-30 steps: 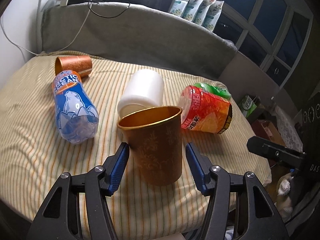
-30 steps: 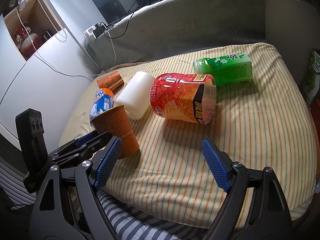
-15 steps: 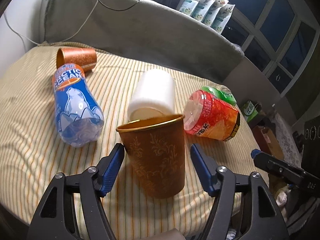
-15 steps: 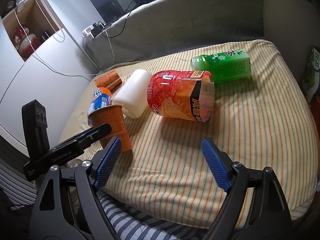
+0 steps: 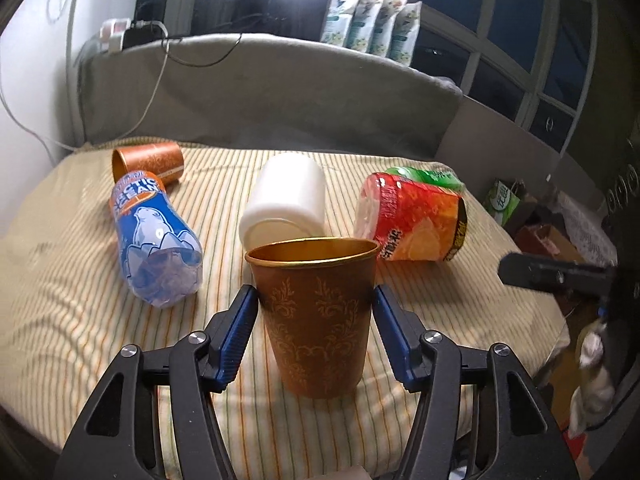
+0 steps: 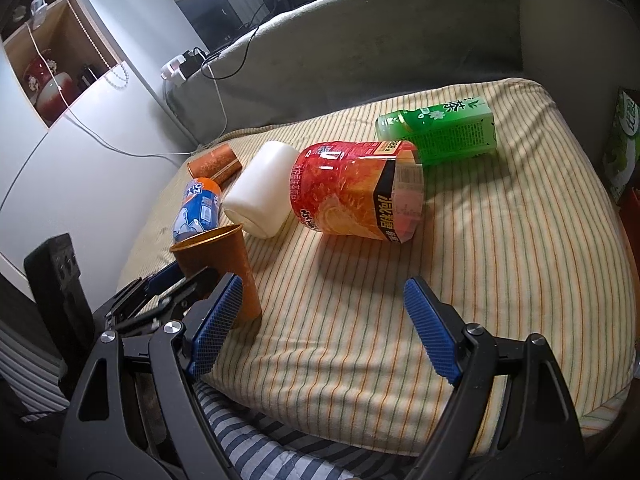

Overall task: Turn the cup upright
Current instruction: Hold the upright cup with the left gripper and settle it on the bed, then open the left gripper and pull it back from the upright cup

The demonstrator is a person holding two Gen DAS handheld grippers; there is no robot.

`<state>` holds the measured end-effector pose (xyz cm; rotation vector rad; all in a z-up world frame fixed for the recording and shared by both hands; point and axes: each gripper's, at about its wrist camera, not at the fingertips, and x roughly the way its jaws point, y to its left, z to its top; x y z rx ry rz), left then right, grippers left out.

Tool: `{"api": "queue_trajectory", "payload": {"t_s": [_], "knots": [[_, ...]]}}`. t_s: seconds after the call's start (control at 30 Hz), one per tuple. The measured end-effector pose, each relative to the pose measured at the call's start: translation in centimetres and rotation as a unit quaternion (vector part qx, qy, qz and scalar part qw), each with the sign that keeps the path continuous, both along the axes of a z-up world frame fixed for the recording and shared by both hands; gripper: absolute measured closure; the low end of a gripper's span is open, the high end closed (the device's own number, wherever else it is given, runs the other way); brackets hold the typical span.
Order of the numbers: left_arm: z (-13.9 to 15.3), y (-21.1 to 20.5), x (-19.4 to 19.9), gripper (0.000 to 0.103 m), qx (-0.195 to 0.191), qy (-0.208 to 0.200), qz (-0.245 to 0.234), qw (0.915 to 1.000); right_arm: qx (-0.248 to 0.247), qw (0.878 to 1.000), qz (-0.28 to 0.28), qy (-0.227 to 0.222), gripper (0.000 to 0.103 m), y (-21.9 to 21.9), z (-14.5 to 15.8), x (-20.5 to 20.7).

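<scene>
A brown paper cup with a gold rim (image 5: pixel 318 316) stands upright on the striped cushion near its front edge; it also shows in the right wrist view (image 6: pixel 220 260). My left gripper (image 5: pixel 316 320) is open, its blue pads on either side of the cup with small gaps. A second brown cup (image 5: pixel 148 158) lies on its side at the back left. My right gripper (image 6: pixel 324 328) is open and empty over the cushion's front edge, to the right of the upright cup.
A blue bottle (image 5: pixel 154 236), a white cup (image 5: pixel 286 204), a red jar (image 5: pixel 412 222) and a green bottle (image 6: pixel 440 130) all lie on their sides on the cushion (image 6: pixel 500 260). A grey backrest (image 5: pixel 260 88) rises behind. The cushion drops off at front and right.
The cup went from tilted to standing level on the cushion. My left gripper stayed open around it and dropped lower and closer. The right gripper hardly moved.
</scene>
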<state>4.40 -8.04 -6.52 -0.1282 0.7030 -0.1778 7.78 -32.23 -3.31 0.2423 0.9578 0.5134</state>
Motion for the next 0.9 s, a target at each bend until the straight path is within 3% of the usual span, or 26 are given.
{"api": "queue_trajectory", "payload": {"t_s": [0.67,0.73,0.8,0.9], "knots": [[-1.1,-0.3,-3.5,0.047,0.010,0.000,-0.024,0.9997,-0.008,1.000,0.006,-0.019,0.018,1.4,0.7,-2.5],[-1.1,-0.4,-4.0,0.046,0.011,0.002,-0.031,0.9995,-0.009,1.000,0.008,-0.022,0.018,1.7,0.8,-2.9],[-1.1,-0.5,-4.3,0.037,0.012,0.002,-0.035,0.9993,-0.009,1.000,0.009,-0.028,0.018,1.9,1.1,-3.3],[-1.0,-0.3,-4.6,0.034,0.012,0.001,-0.033,0.9994,-0.012,0.999,0.010,-0.046,0.018,2.2,1.7,-4.0]]}}
